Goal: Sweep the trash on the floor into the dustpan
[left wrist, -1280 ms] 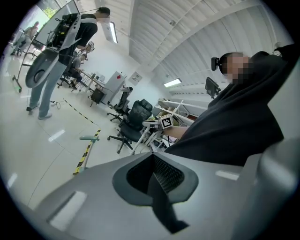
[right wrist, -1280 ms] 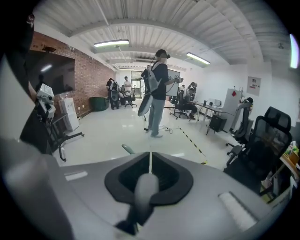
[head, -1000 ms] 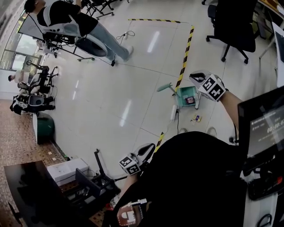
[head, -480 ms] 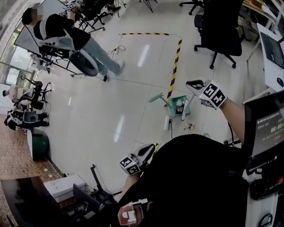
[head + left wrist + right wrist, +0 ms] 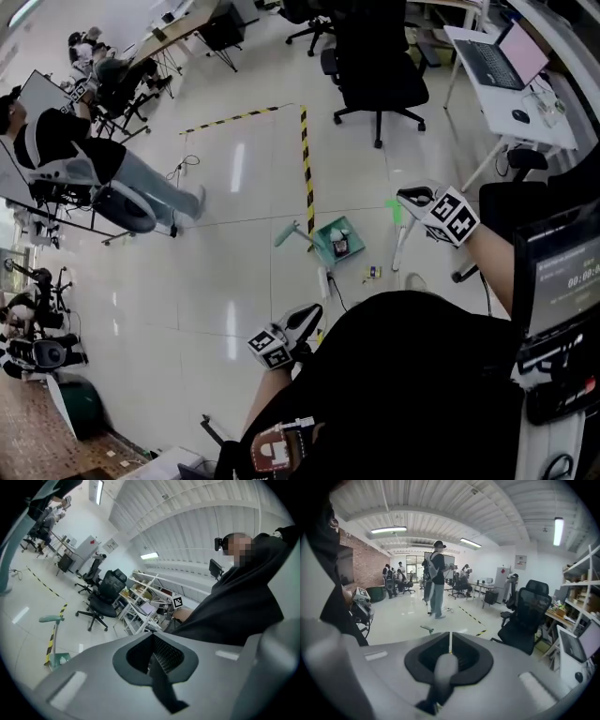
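Note:
A green dustpan (image 5: 330, 236) lies on the pale floor with a small dark and red piece of trash (image 5: 339, 247) in it; its long handle (image 5: 286, 234) points left. A small yellow scrap (image 5: 372, 272) lies on the floor to its right. My right gripper (image 5: 415, 199) is shut on the white broom handle (image 5: 401, 246), which slants down toward the scrap; the handle shows as a grey rod (image 5: 444, 666) between the jaws. My left gripper (image 5: 306, 321) hangs near my body, shut and empty. The dustpan (image 5: 57, 658) also appears far off in the left gripper view.
Yellow-black tape (image 5: 306, 159) crosses the floor behind the dustpan. A black office chair (image 5: 380, 70) and a desk with a laptop (image 5: 511, 56) stand beyond. A white oblong object (image 5: 323, 281) with a cord lies near the dustpan. A seated person (image 5: 84, 159) is at left.
The head view has swung round, so the dustpan now sits lower and further left. The right gripper keeps its hold on the broom handle. The left gripper stays by my body.

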The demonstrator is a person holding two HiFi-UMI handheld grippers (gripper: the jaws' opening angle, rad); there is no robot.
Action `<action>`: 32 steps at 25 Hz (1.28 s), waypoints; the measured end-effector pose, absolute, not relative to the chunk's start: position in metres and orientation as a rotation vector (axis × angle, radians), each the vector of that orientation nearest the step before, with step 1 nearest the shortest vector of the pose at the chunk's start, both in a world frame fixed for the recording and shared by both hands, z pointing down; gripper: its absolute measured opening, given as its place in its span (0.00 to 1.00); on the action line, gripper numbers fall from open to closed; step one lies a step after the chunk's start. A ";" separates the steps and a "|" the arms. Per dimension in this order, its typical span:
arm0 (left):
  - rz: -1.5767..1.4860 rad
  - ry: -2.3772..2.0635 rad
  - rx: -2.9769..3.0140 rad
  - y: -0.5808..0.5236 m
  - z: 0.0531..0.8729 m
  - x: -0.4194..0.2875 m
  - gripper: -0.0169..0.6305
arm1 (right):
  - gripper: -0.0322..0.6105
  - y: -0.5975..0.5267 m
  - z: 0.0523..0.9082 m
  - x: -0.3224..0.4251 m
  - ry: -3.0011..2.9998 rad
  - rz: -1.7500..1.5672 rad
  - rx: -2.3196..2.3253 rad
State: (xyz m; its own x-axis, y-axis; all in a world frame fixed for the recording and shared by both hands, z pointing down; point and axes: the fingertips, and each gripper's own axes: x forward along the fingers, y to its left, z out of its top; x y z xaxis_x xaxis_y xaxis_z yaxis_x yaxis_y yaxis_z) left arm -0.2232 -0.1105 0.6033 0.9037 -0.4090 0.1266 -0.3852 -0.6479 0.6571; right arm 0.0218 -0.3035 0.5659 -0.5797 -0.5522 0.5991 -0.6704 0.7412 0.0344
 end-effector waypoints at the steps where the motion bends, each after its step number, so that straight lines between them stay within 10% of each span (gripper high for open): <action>1: -0.028 -0.535 2.349 -0.111 0.606 -0.219 0.03 | 0.07 -0.294 0.564 0.033 -2.327 0.266 0.954; 21: -0.031 -0.518 2.394 0.130 0.556 -0.029 0.03 | 0.07 0.005 0.550 0.201 -2.453 0.349 0.946; 32: -0.140 -0.564 2.468 0.177 0.521 -0.119 0.03 | 0.05 0.079 0.540 0.150 -2.351 0.351 0.970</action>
State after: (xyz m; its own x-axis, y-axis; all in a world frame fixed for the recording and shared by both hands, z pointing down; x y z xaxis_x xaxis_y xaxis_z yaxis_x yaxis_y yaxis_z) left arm -0.1190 0.1774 0.5206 0.9042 -0.4261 0.0290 -0.3634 -0.7317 0.5767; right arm 0.1497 0.0793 0.5405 -0.5766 -0.5624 0.5926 -0.7109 0.7028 -0.0248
